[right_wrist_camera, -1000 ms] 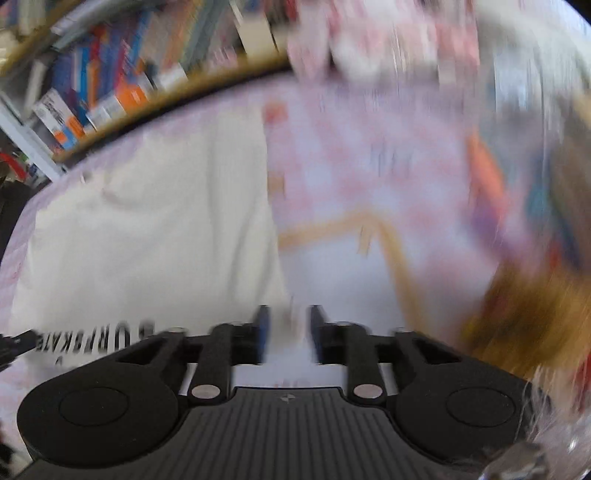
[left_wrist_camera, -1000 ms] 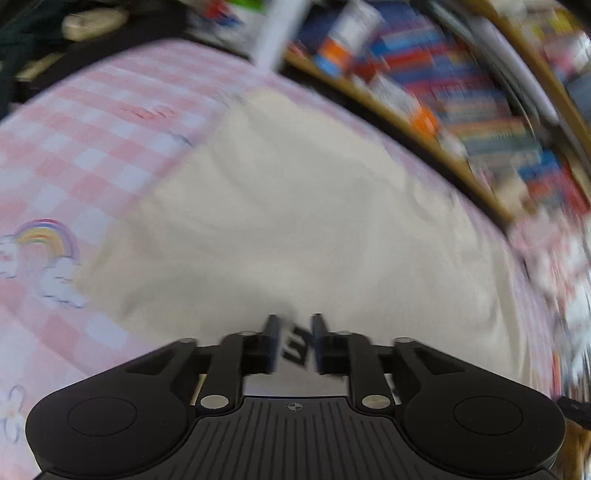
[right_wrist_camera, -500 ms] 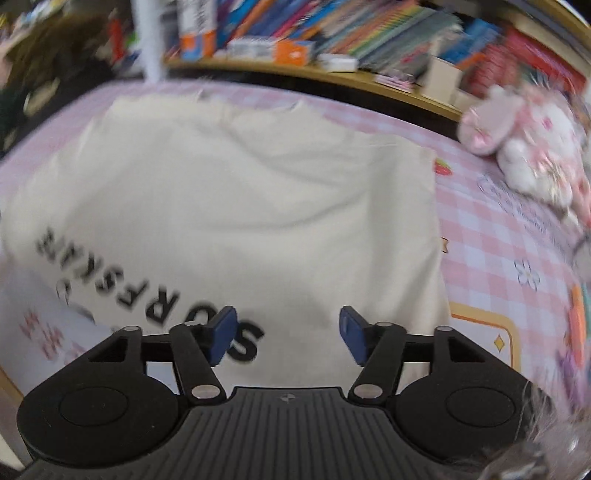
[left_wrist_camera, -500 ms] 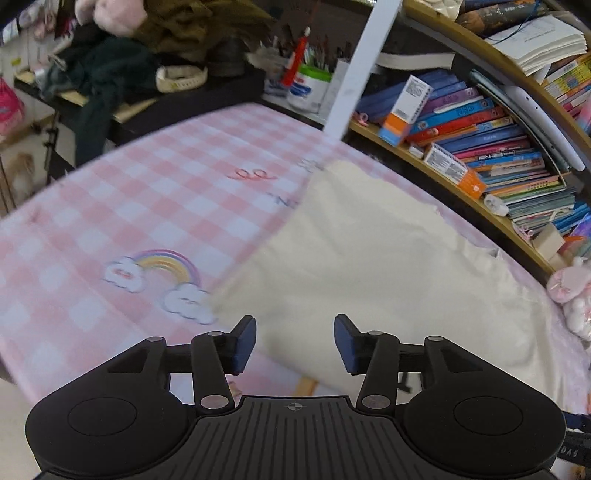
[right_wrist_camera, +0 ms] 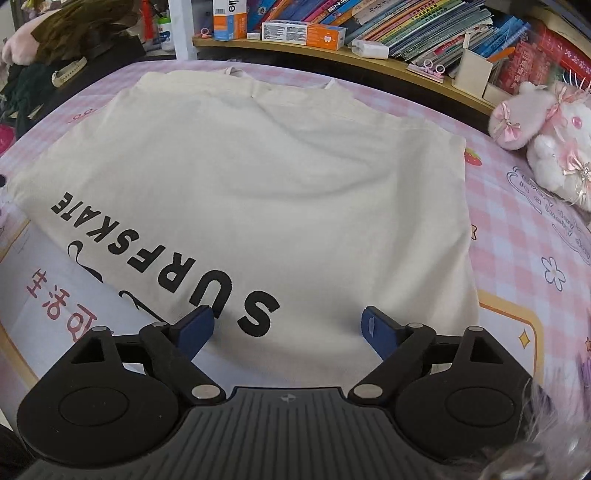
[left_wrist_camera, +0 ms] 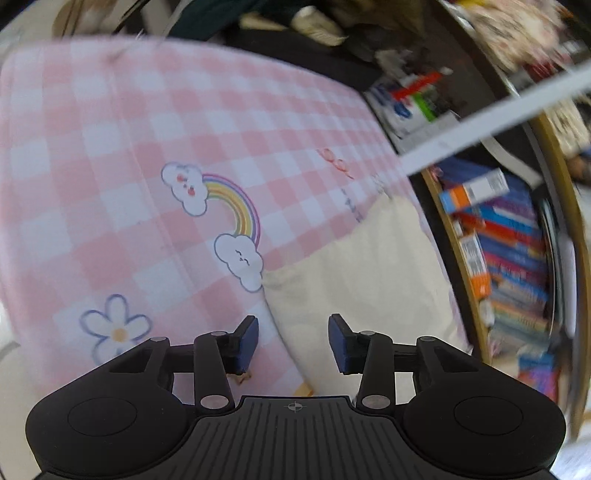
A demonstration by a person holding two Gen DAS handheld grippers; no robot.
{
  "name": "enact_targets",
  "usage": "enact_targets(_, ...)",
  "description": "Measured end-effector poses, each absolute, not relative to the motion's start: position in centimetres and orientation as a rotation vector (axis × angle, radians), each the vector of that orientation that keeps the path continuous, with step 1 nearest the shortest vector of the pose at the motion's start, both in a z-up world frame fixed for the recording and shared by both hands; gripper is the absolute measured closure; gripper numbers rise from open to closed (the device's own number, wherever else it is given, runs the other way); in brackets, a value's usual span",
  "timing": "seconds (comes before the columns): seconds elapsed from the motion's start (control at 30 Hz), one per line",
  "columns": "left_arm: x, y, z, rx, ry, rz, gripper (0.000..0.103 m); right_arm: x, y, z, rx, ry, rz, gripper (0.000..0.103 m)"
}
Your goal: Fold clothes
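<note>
Folding this cream T-shirt [right_wrist_camera: 280, 177] well depends on where each hand-held gripper takes hold next. The shirt lies flat on the pink checked surface [left_wrist_camera: 110, 155], already doubled so that the black SURFSKATE lettering [right_wrist_camera: 162, 266] runs along its near left edge in the right wrist view, with the bookshelf [right_wrist_camera: 369, 33] just beyond its far edge and a plush toy [right_wrist_camera: 546, 133] off to the right. The right hand-held gripper [right_wrist_camera: 288, 328] hovers over the near edge, its jaws wide and opening, with nothing pressed between the pads; only cloth lies below the gap. The left hand-held gripper [left_wrist_camera: 293, 341] is at a moderate gap and closing, empty too, poised over the shirt's corner [left_wrist_camera: 273, 284] beside the rainbow print [left_wrist_camera: 229, 206]. That view is blurred, so whether its pads touch the cloth cannot be told. A good grip probably means bringing both down onto matching corners of the same edge, pinching all layers together rather than the top one alone, since a single layer would peel away and spoil the fold. Lifting just enough to clear the surface and carrying the edge over evenly should keep it square. One risk is the slippery cloth bunching if one side leads the other.
</note>
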State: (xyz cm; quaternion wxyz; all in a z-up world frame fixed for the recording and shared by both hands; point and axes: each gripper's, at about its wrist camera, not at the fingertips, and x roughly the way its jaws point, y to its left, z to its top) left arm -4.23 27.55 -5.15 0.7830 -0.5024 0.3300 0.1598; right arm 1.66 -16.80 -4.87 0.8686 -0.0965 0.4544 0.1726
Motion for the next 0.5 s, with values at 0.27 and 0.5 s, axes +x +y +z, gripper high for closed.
enact_targets(0.27, -3.7, 28.3, -5.9, -1.235, 0.626, 0.362, 0.100, 1.6, -16.9, -4.9, -0.198, 0.947, 0.364, 0.016)
enact_targets(0.5, -3.3, 28.4, -4.4, -1.068, 0.679, 0.317, 0.100, 1.8, -17.0, -4.9, -0.201, 0.953, 0.369, 0.015)
